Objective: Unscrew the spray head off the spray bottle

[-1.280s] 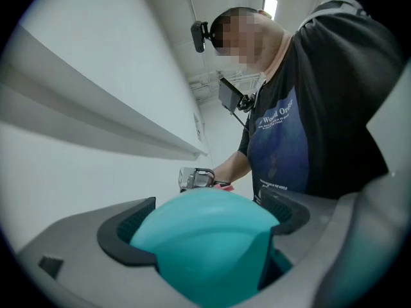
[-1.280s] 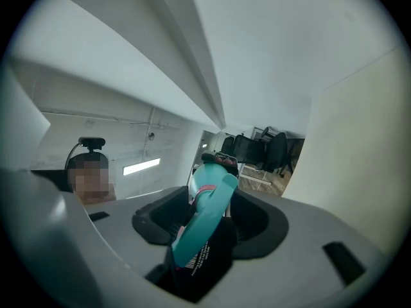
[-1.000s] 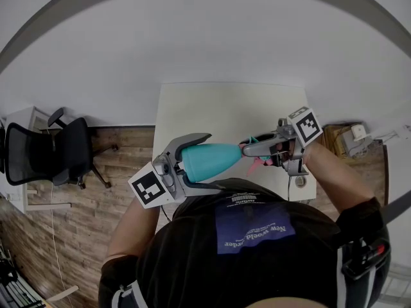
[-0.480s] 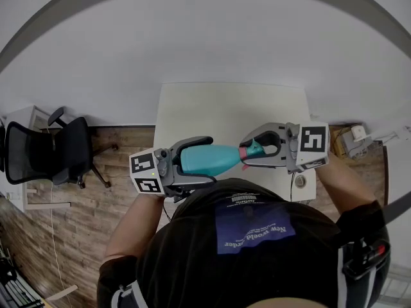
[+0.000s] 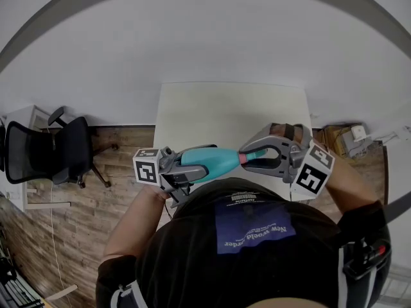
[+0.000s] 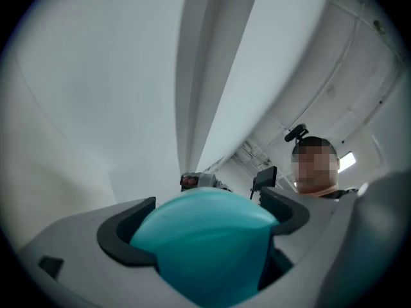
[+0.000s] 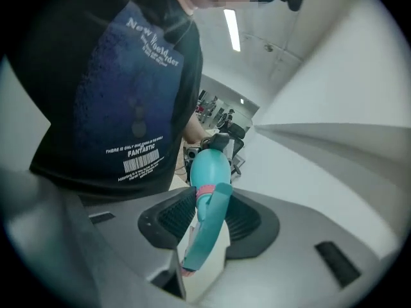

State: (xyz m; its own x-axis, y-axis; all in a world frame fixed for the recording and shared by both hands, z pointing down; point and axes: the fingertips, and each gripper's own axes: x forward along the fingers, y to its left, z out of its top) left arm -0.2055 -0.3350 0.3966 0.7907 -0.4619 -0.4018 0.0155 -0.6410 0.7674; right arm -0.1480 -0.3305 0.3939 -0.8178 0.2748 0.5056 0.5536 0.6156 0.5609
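The teal spray bottle [image 5: 212, 161] hangs level in the air near the front edge of the white table [image 5: 231, 111]. My left gripper [image 5: 186, 169] is shut on the bottle's wide body, which fills the space between the jaws in the left gripper view [image 6: 205, 249]. My right gripper [image 5: 258, 154] is shut on the spray head [image 5: 254, 153]. In the right gripper view the teal trigger [image 7: 209, 230] and pink collar [image 7: 204, 191] sit between the ribbed pads [image 7: 176, 215], with the bottle [image 7: 209, 169] running away beyond them. The two grippers face each other.
A black office chair [image 5: 58, 149] stands on the wood floor at the left. A small wooden stand [image 5: 350, 140] with a white object is right of the table. A small round item [image 5: 300, 181] lies near the table's front right corner. My dark T-shirt [image 7: 128, 95] is close behind.
Both grippers have rolled about the bottle's axis: the left marker cube swung up to the side, the right one from above to below right. The bottle stays held between them.
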